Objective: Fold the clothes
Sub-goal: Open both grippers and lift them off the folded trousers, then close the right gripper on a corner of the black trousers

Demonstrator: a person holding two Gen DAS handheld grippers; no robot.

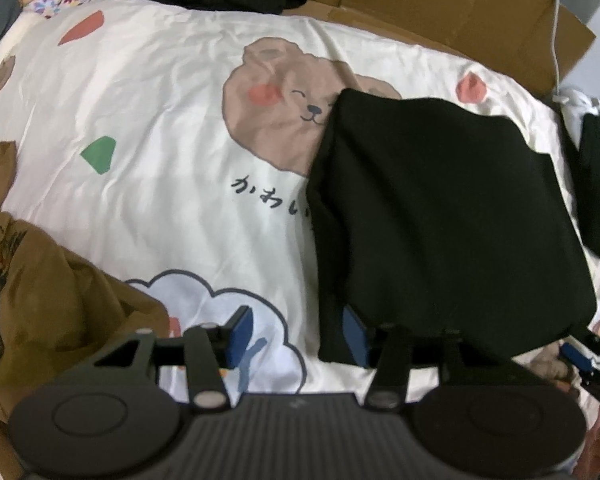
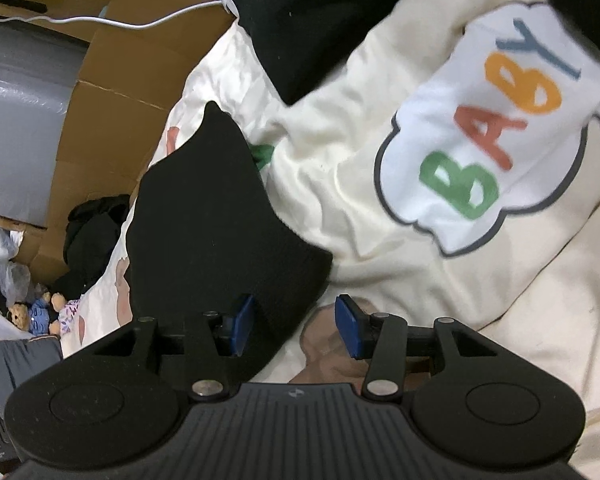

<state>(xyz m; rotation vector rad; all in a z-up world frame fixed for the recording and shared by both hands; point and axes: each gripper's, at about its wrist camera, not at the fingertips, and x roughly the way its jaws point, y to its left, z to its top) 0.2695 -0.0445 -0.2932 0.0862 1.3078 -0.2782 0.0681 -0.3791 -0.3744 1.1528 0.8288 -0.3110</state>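
black top (image 1: 440, 208): soft matt knit cloth | sheet (image 1: 160, 120): smooth cotton-ish cloth, slight sheen, printed | brown top (image 1: 40, 280), left of black top: matt cloth | cardboard (image 1: 440, 12) behind sheet: dull, creased | gripper (image 2: 296, 326): matt black plastic, blue rubbery pads, shiny metal pins

Two matching hand-held grippers, the left gripper (image 1: 300, 334) and the right gripper (image 2: 296, 324): each a matte black ribbed body flanked by two round embossed discs, with black linkage arms pinned by silver screws and ending in blue pads (image 2: 350, 332) at the fingertips; a small pale logo sits at the centre of the ribbed housing behind the fingers
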